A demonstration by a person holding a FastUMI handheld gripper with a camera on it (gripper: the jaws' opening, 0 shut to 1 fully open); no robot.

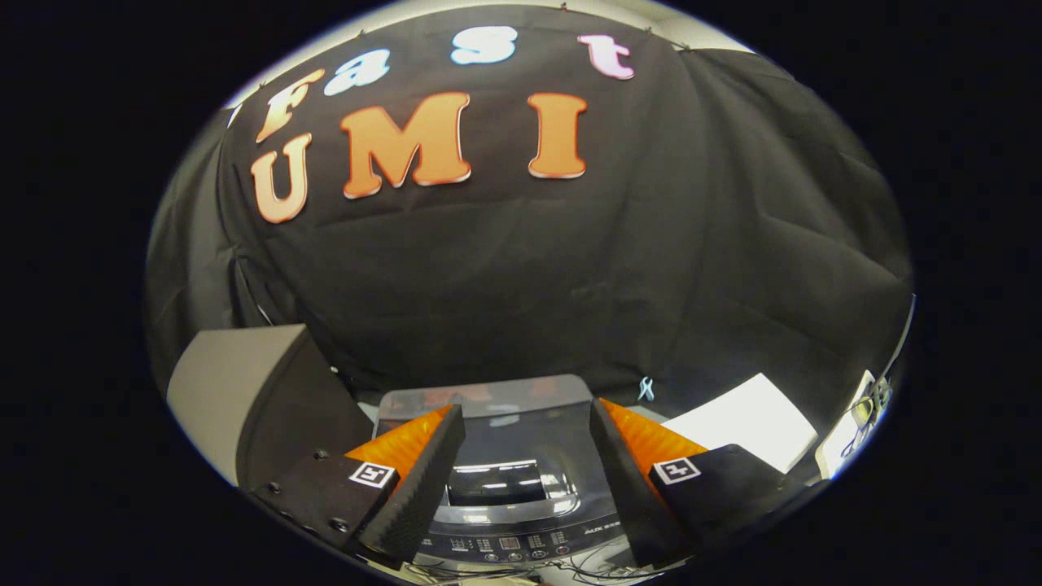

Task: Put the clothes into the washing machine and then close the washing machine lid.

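Washing machine (pixel 505 464) stood low between the spread, empty fingers (pixel 419 480) of the gripper (pixel 521 488), its glass lid (pixel 496 480) down and control panel (pixel 509 544) nearest. To its left sat a grey box (pixel 236 382); to its right, a white sheet (pixel 745 423).

Rides on gripper (pixel 525 468), looks forward along its two spread, empty fingers. Faces booth's black cloth wall (pixel 529 268) head-on, tilted slightly down. Hangs above and near washing machine (pixel 521 496), closed lid and control panel between fingers.
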